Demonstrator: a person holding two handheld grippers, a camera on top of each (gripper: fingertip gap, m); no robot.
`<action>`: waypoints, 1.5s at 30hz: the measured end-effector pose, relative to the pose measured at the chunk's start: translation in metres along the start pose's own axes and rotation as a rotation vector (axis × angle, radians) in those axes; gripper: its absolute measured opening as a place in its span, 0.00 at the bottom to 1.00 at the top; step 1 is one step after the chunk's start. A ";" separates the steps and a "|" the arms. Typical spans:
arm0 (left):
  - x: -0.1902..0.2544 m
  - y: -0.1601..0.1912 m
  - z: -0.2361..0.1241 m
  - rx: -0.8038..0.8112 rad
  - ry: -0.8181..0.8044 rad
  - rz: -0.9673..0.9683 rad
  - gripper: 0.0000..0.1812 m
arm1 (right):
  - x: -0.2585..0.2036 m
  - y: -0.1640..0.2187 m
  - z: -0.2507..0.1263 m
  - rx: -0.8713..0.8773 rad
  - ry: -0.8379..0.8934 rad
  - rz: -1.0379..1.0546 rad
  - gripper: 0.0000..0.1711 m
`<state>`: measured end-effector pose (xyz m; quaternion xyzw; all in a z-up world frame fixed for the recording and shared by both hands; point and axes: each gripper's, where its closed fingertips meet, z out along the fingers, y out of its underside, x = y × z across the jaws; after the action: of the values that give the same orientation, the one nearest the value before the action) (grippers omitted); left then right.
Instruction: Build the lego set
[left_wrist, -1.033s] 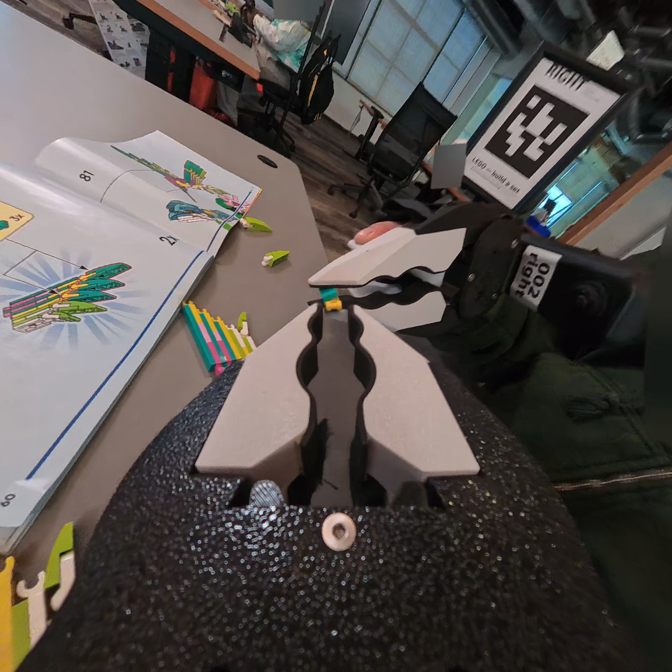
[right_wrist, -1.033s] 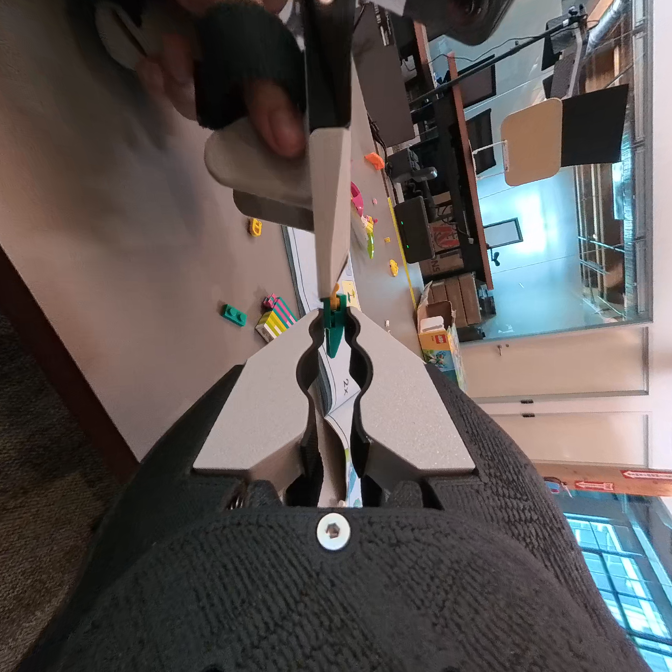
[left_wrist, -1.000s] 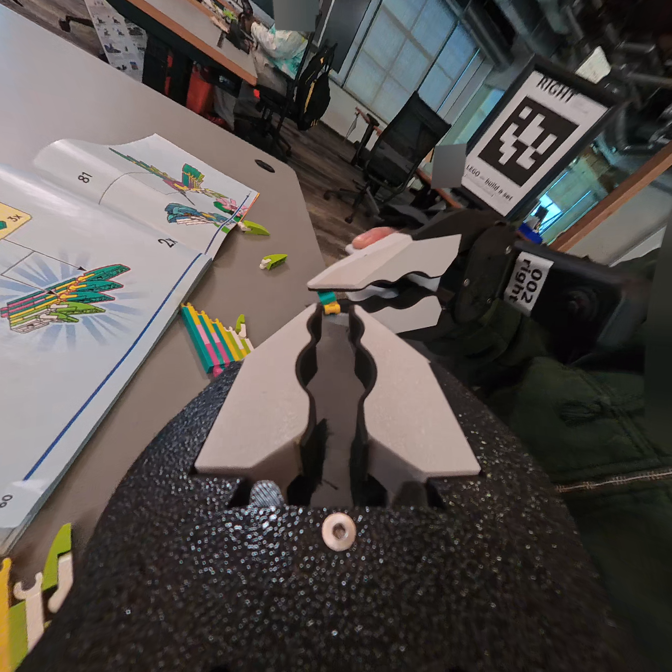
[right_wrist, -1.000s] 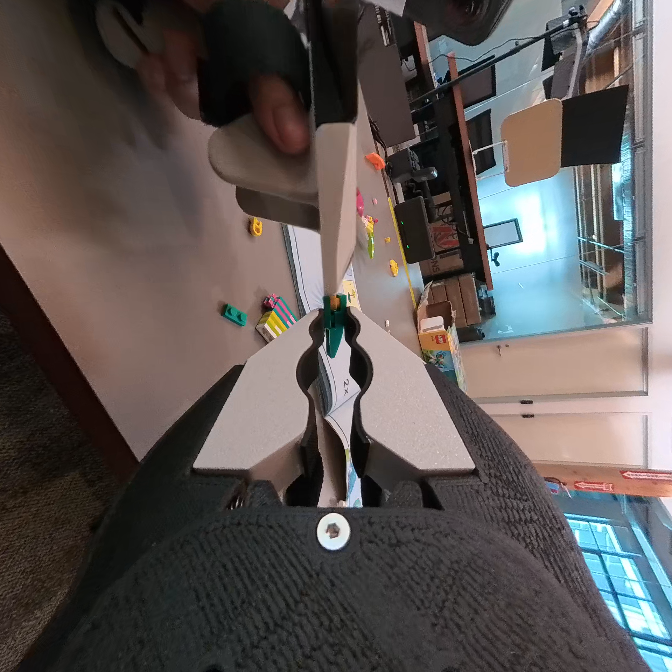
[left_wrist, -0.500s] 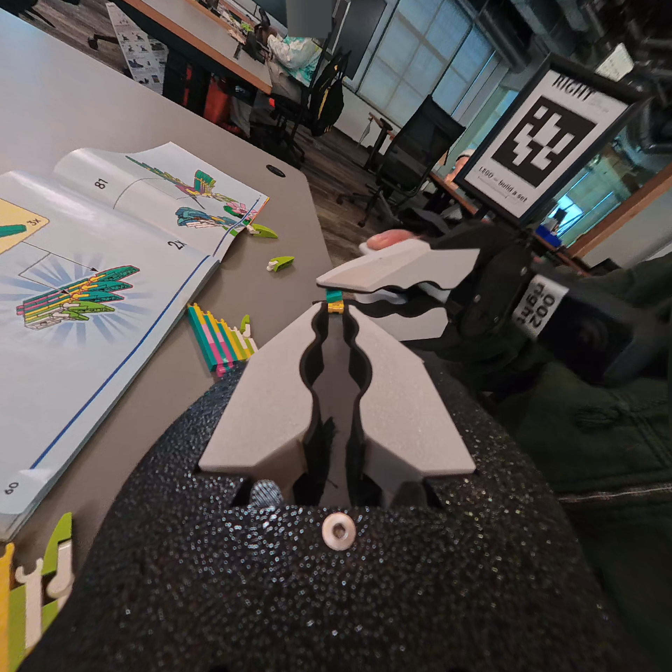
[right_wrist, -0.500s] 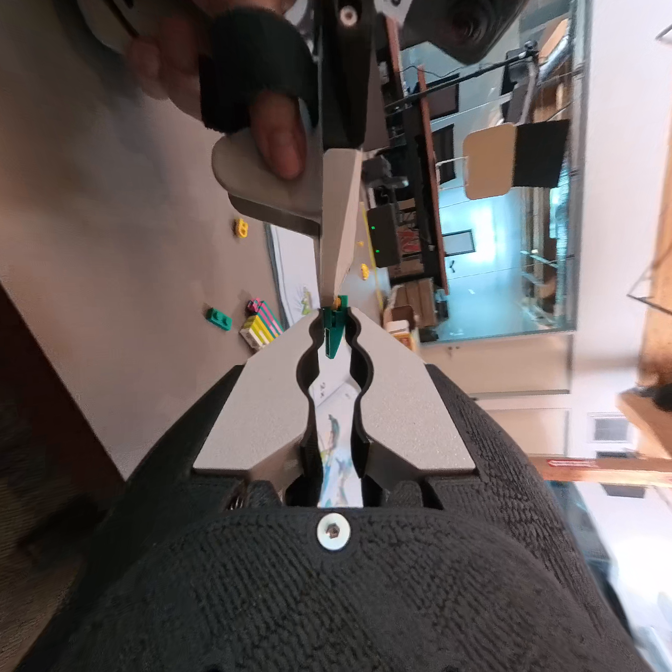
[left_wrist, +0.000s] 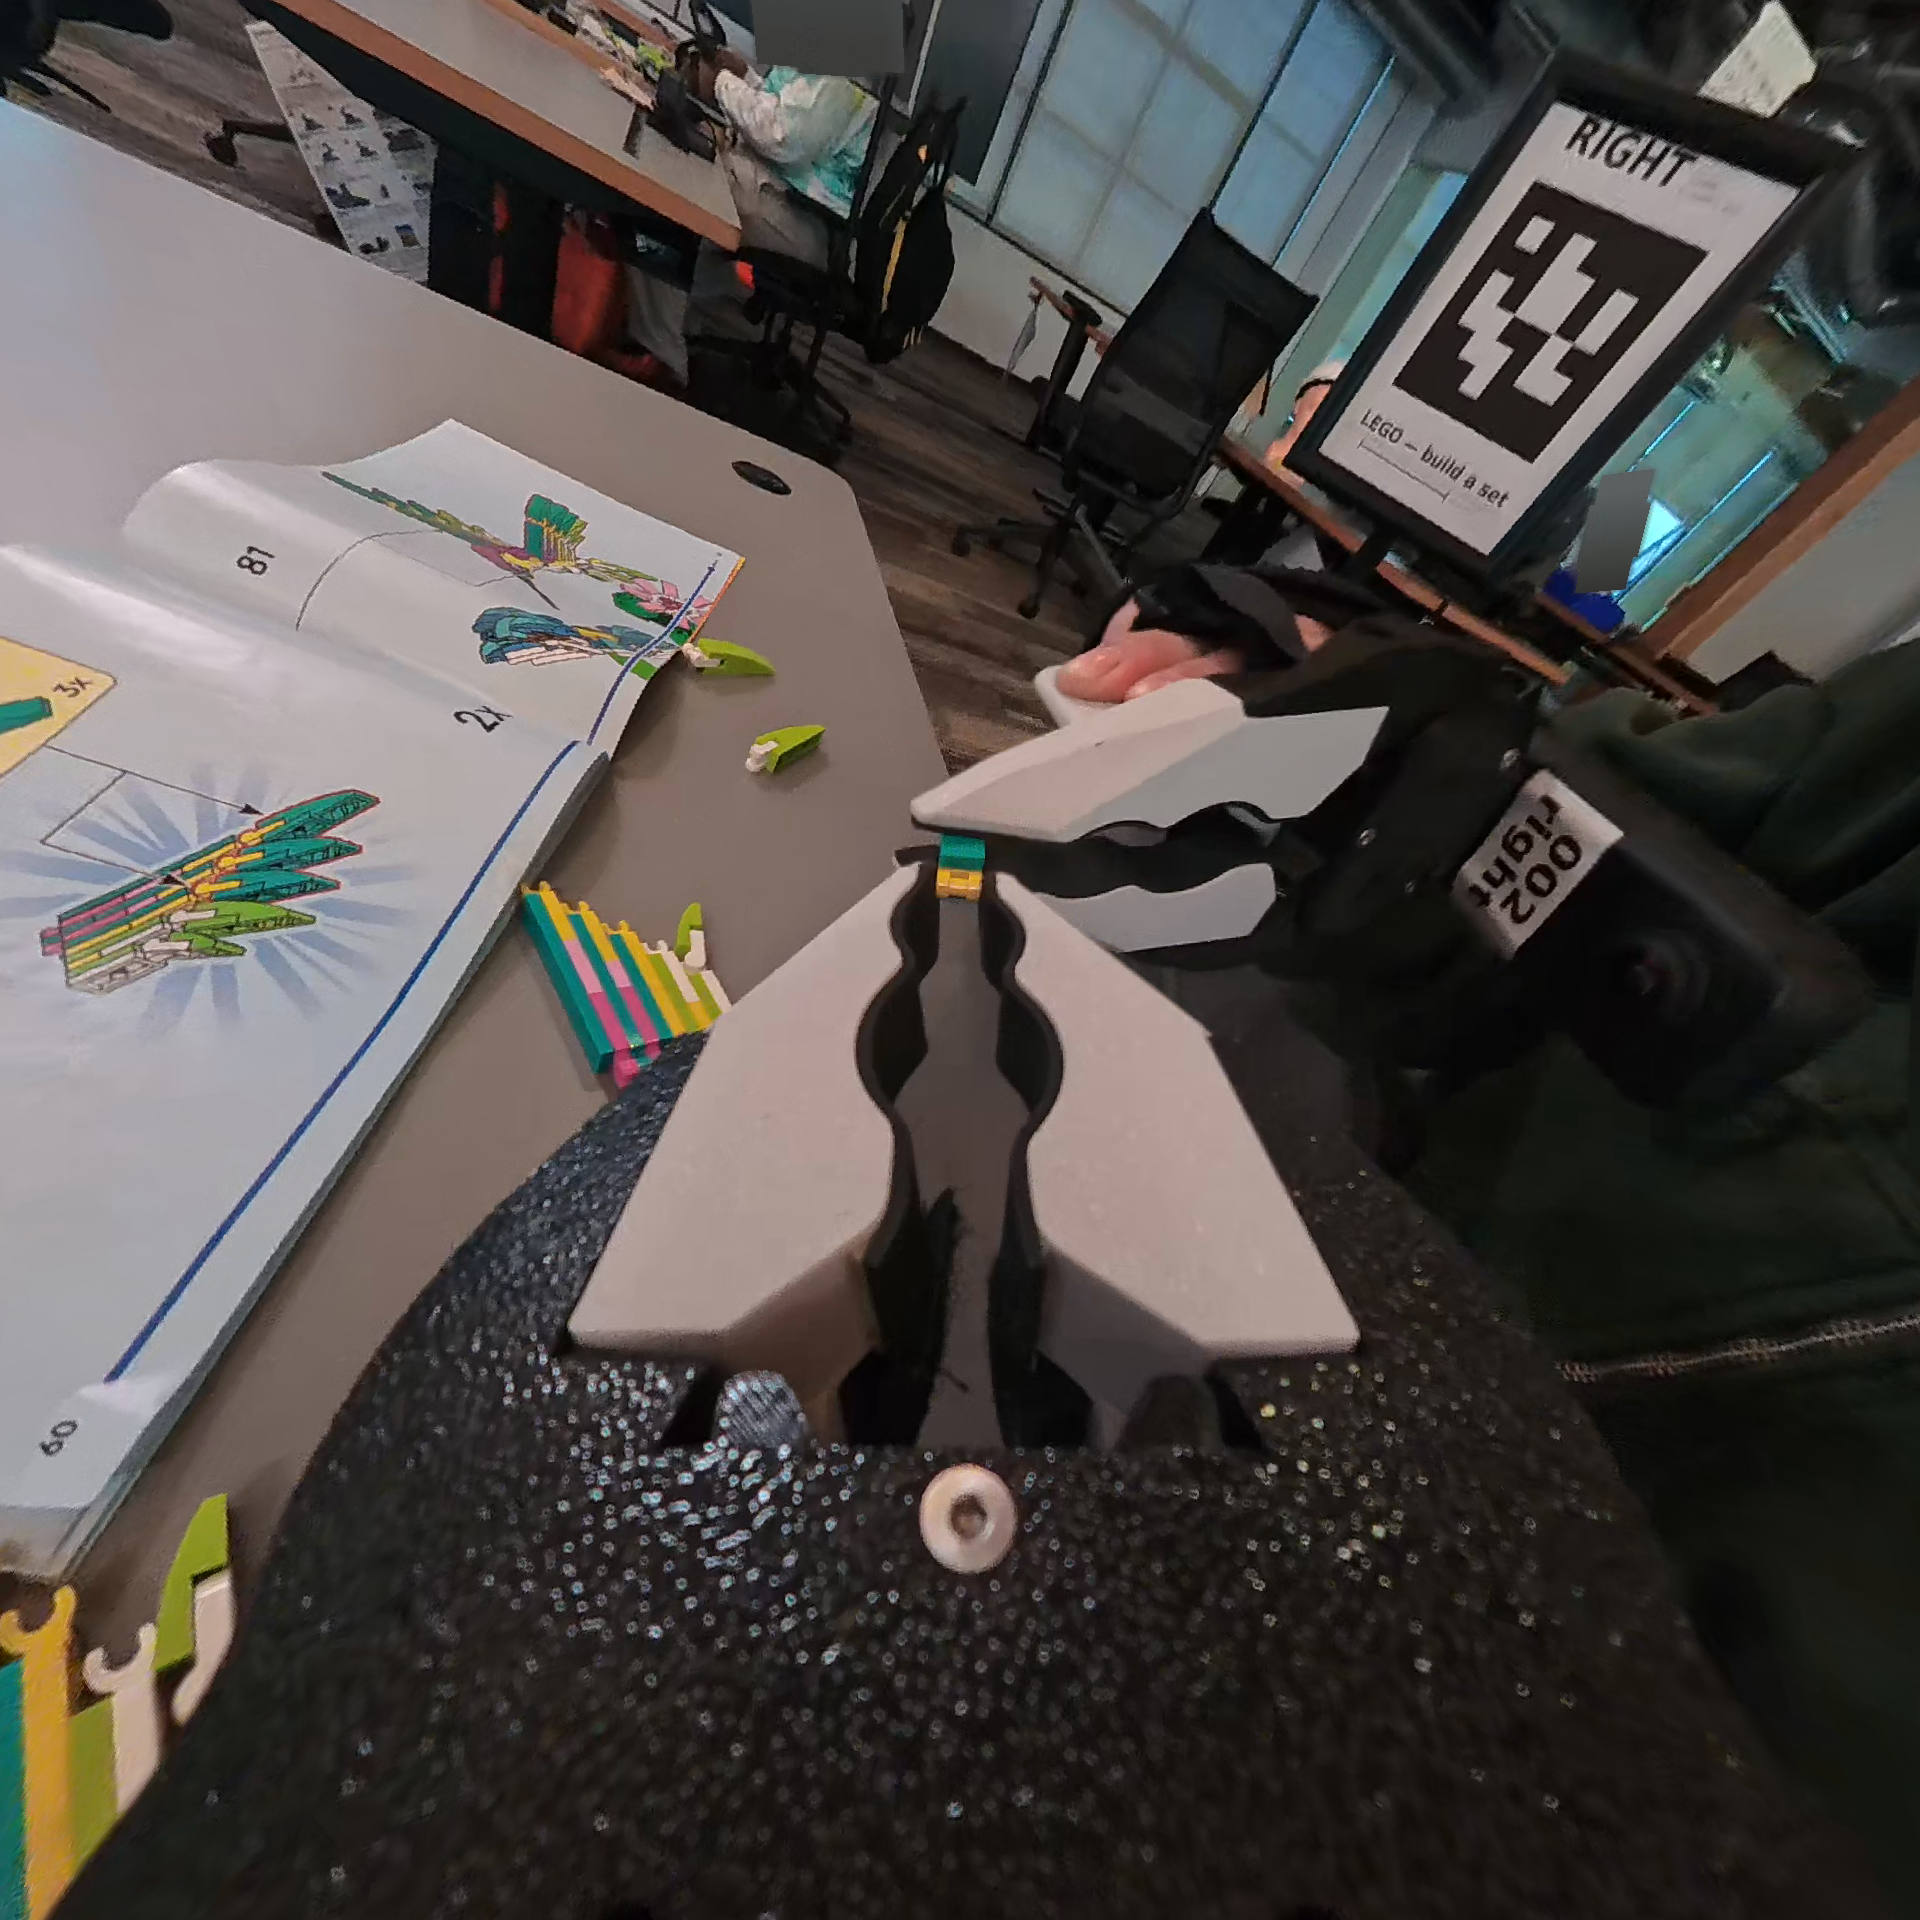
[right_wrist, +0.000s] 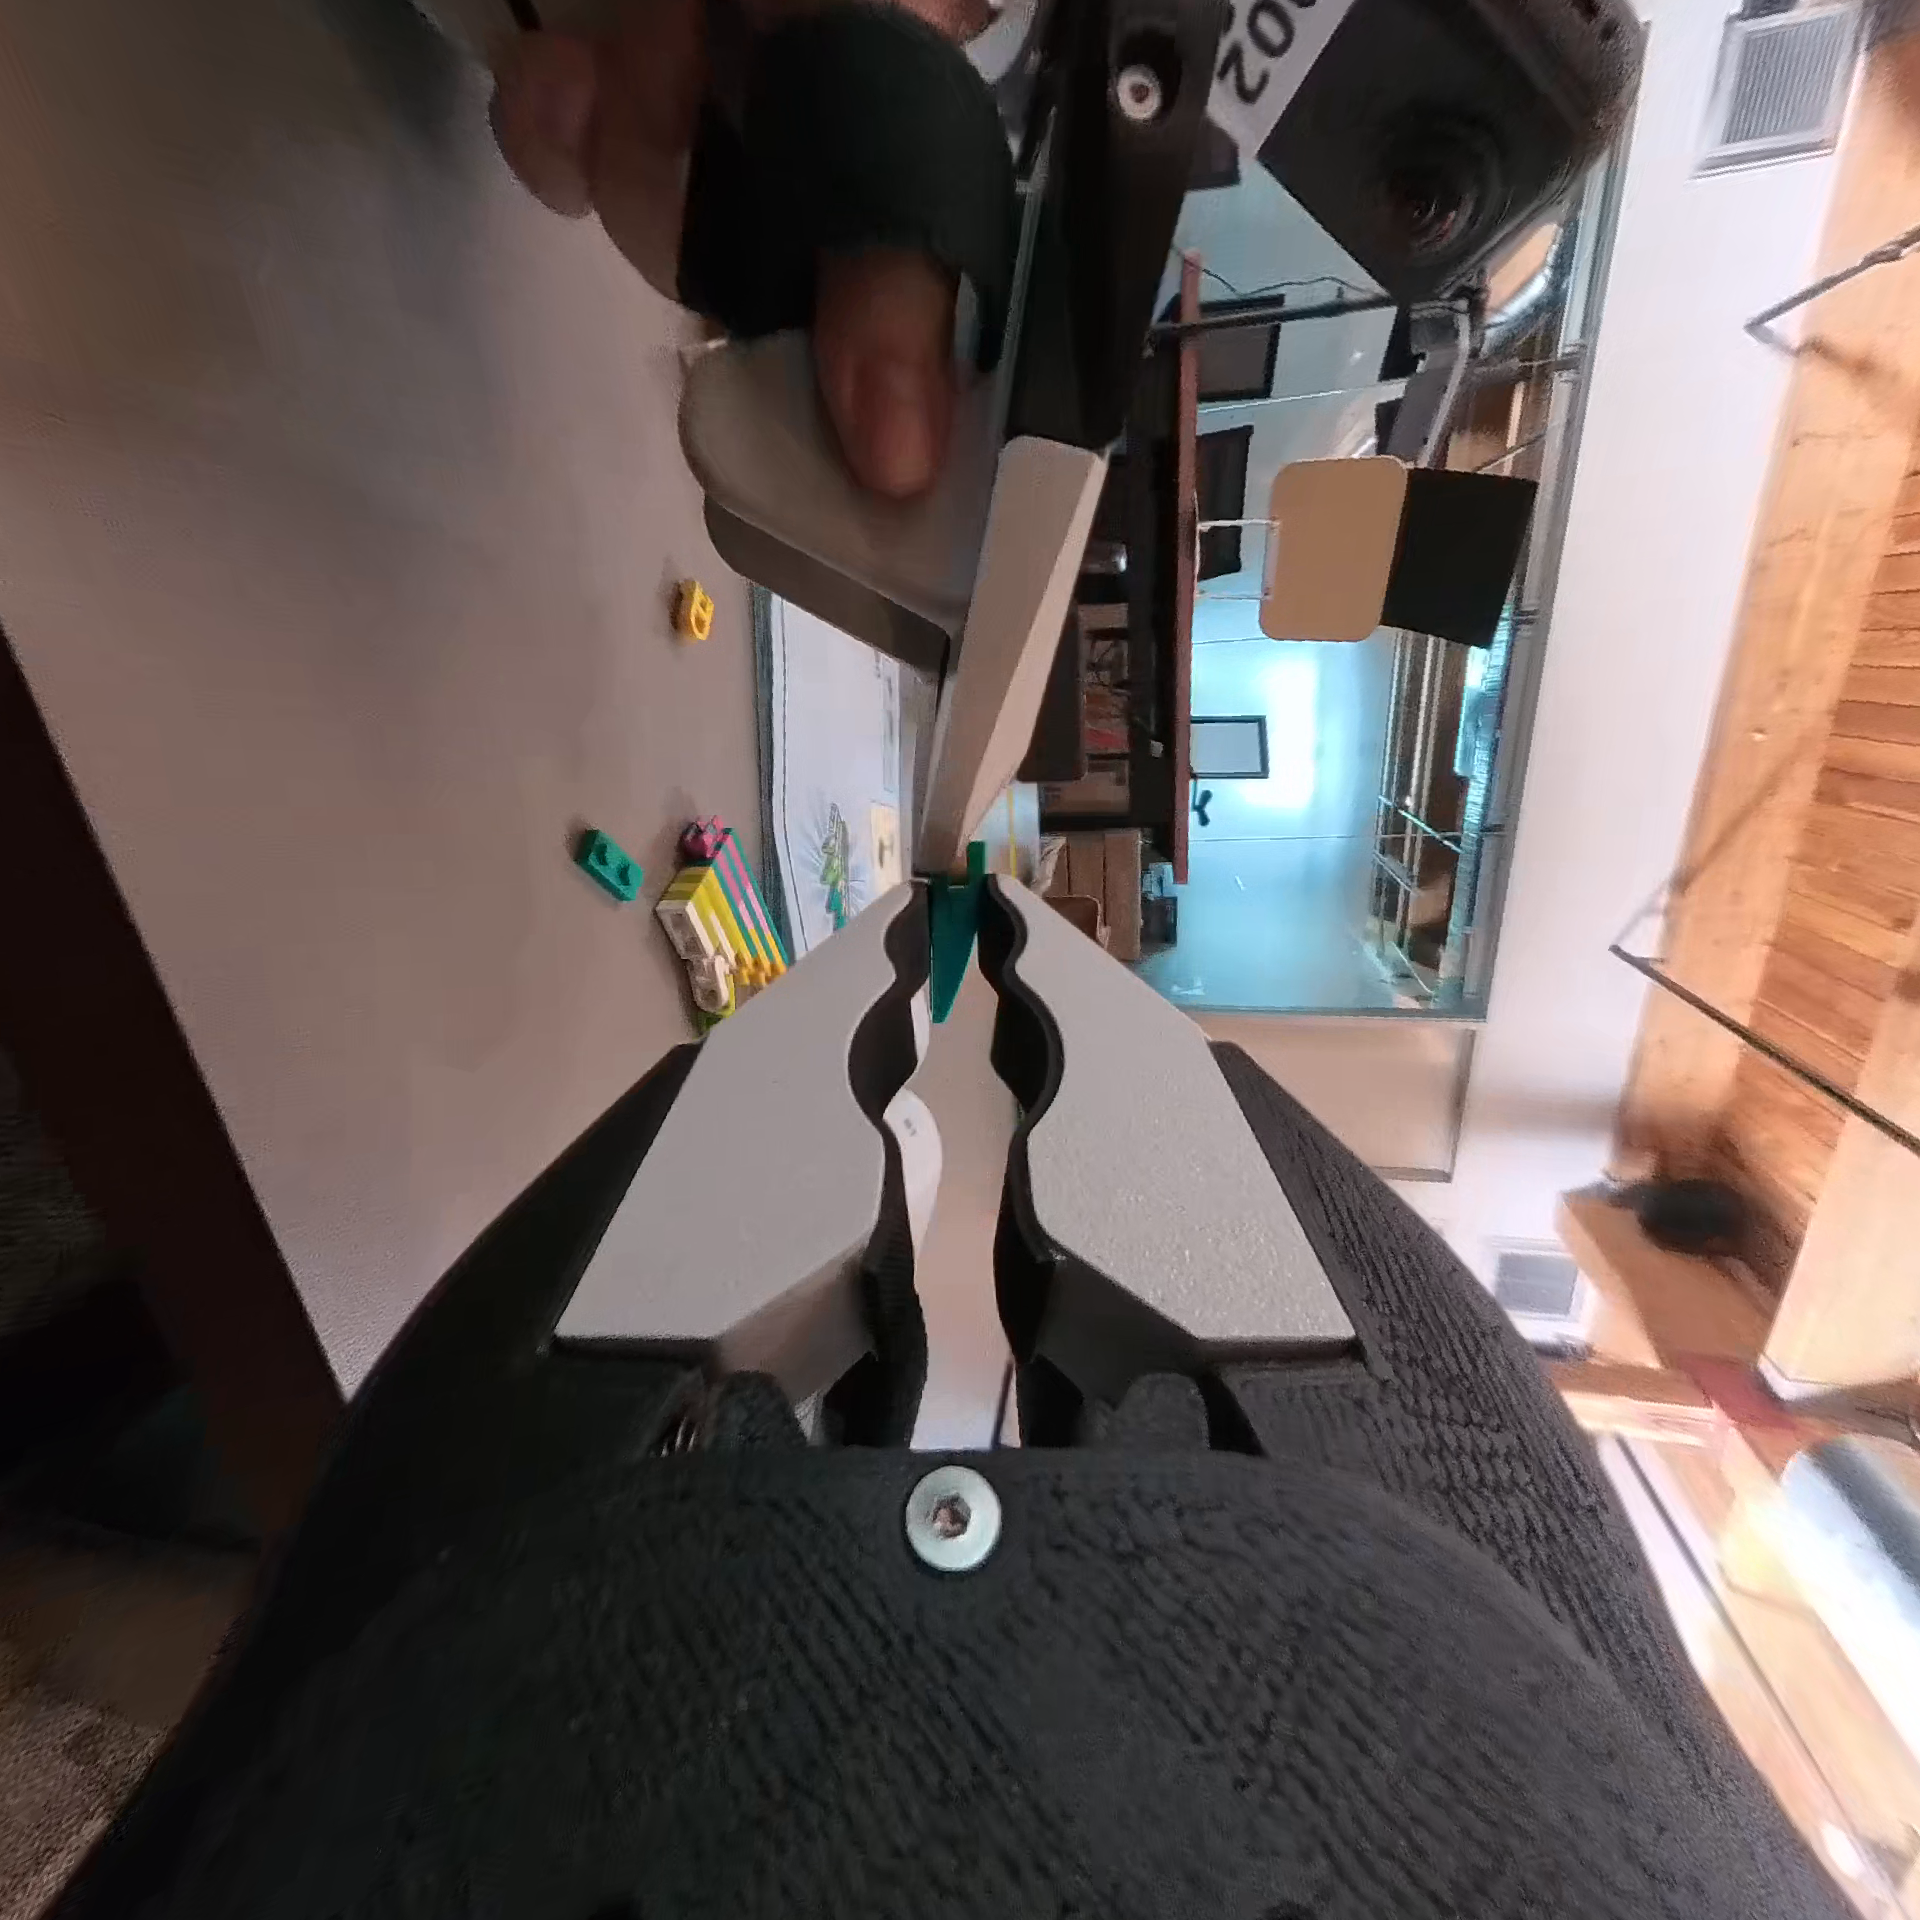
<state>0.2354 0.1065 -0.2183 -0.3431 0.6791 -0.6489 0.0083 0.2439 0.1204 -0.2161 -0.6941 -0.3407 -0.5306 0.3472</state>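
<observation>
A: Between the 2 sets of fingertips, off the table edge, sits the work: the left gripper (left_wrist: 958, 883) is closed on a small yellow piece (left_wrist: 958, 884), and the right gripper (right_wrist: 954, 883) is pinched shut on a slim teal wedge piece (right_wrist: 951, 940). In the left wrist view the teal end (left_wrist: 960, 853) rests right on top of the yellow one

B: How will they handle?

A: I judge both as very light, hard and stiff plastic, smooth enough to twist or pop out of a tip-only pinch. The wedge tapers, so hold it at the thick studded end, flat sides against the pads, as now

B: And the rest of the set?

A: On the grey table (left_wrist: 208, 343), well apart from the grippers: a striped wing assembly (left_wrist: 613, 982) beside the open instruction booklet (left_wrist: 260, 831), 2 lime wedges (left_wrist: 787, 747) farther off, plus a loose green plate (right_wrist: 608, 862) and yellow clip (right_wrist: 693, 609) in the right wrist view

B: Risk?

A: Pressing off-axis; such small studs probably need a straight push
</observation>
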 end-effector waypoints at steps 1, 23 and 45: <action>0.001 0.000 0.000 0.001 0.002 0.001 0.03 | 0.000 0.000 0.000 0.001 0.002 -0.004 0.04; -0.006 0.006 0.001 -0.037 -0.001 -0.046 0.03 | -0.010 0.002 0.006 0.085 -0.072 0.205 0.06; -0.006 0.042 -0.146 -0.330 -0.581 0.227 0.03 | 0.020 0.016 0.011 0.372 0.051 0.756 0.28</action>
<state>0.1544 0.2341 -0.2357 -0.4322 0.7779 -0.4008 0.2178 0.2669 0.1232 -0.2005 -0.6825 -0.1433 -0.3122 0.6451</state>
